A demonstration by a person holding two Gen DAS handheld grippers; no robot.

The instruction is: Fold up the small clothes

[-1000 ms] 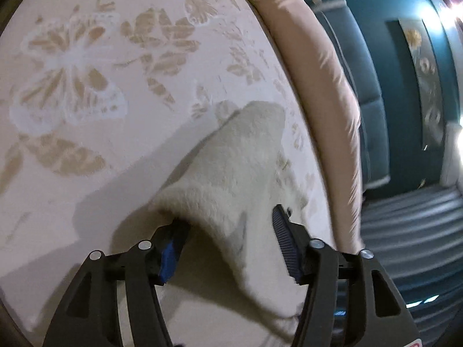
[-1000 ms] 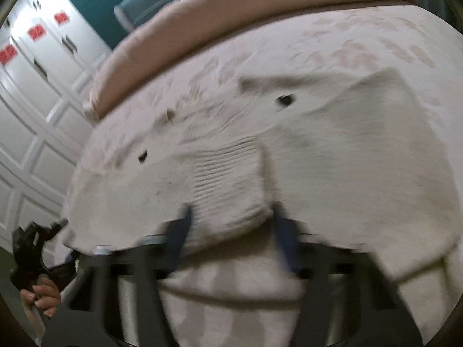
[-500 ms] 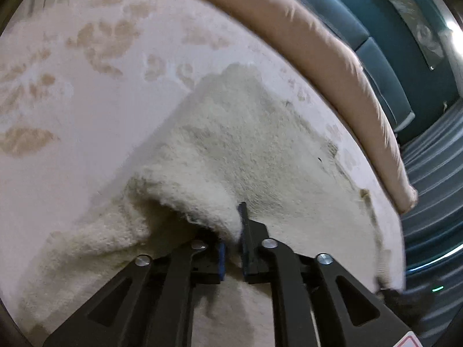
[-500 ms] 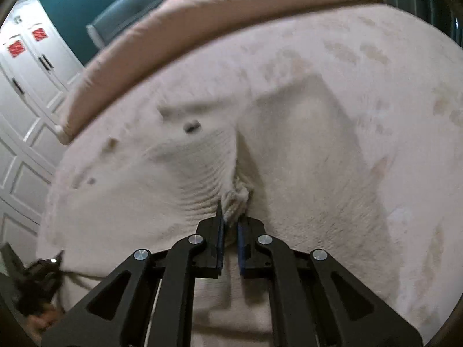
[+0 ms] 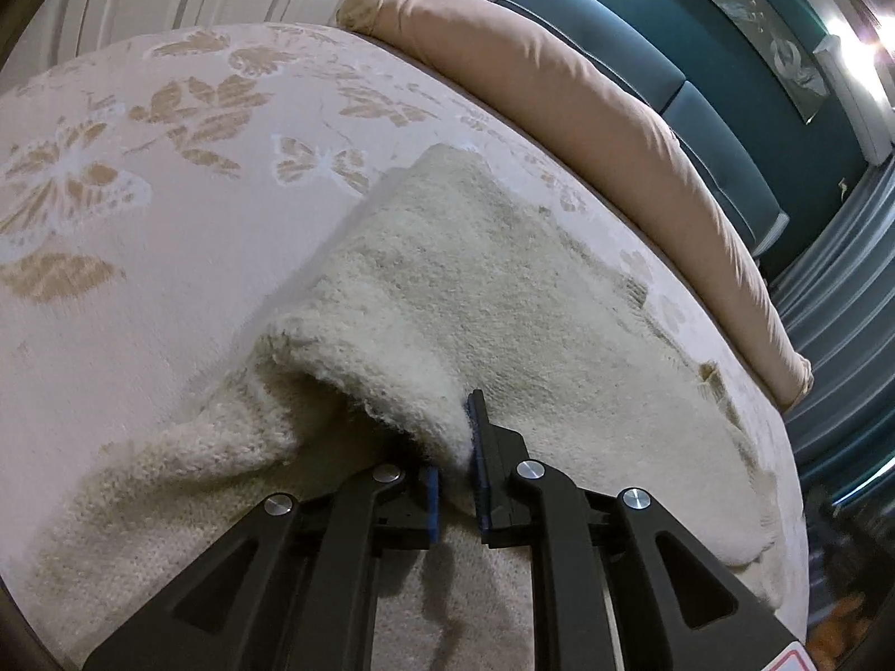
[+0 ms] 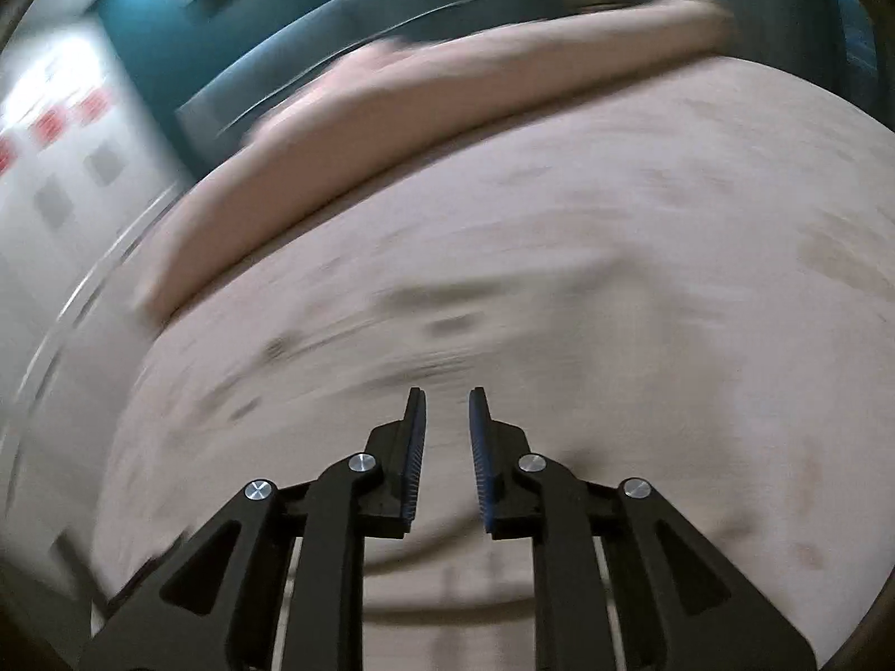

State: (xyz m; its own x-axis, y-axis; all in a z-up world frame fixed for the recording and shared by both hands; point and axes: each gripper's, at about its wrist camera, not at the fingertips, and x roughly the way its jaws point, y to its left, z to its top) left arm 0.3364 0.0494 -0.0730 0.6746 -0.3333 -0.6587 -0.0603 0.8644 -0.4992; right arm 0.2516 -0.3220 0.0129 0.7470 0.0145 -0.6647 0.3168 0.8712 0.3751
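Left wrist view shows the cream knitted garment (image 5: 503,302) spread on the patterned bedspread (image 5: 168,212), a fold pinched by the left gripper (image 5: 454,481). The blurred right wrist view shows the right gripper (image 6: 446,447) narrowly parted, just opening, holding nothing. A pink bolster (image 5: 587,112) lies beyond.

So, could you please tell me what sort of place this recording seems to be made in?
Most likely a bedroom at home. The cream fleece garment lies on a bed with a butterfly-patterned bedspread, a long pink bolster pillow runs along a padded teal headboard, and white panelled wardrobe doors stand beside it.
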